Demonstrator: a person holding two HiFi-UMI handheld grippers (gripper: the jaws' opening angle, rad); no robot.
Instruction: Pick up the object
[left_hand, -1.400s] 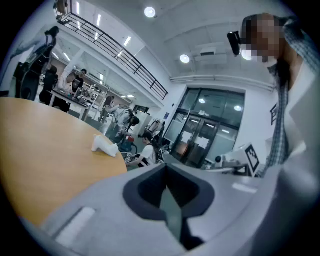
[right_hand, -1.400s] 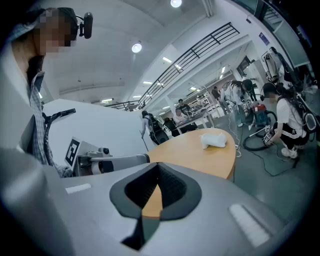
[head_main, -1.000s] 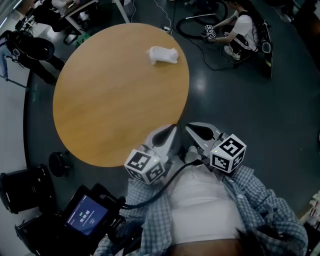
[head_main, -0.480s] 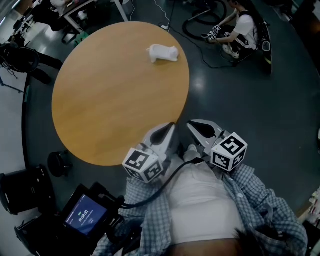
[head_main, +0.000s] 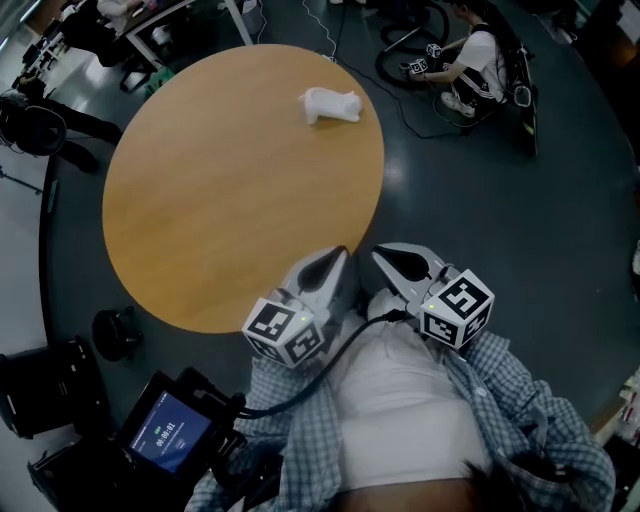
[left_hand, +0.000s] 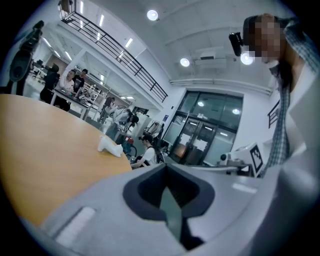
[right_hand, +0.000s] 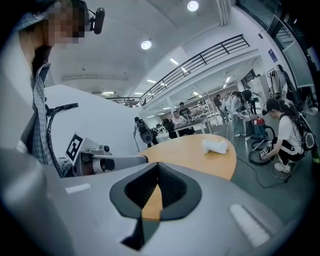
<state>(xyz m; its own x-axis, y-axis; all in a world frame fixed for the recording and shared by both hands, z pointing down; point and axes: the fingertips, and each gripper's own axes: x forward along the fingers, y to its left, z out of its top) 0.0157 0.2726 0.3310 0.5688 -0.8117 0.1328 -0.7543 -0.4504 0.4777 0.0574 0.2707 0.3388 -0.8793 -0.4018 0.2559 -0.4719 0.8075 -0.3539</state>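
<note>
Both tools are closed on nothing. Our left tool (head_main: 338, 258) and right tool (head_main: 384, 256) sit side by side, tucked close to our shirt (head_main: 400, 400) at the near rim of the round tabletop (head_main: 200, 220), which we judge a resting pose before any reach. Our target, a small white object (head_main: 331, 104), lies near the far edge, well apart from both. Crumpled cloth or soft toy, we cannot tell — it shows too small — and our hands are hidden beneath the marker cubes (head_main: 285, 330)
</note>
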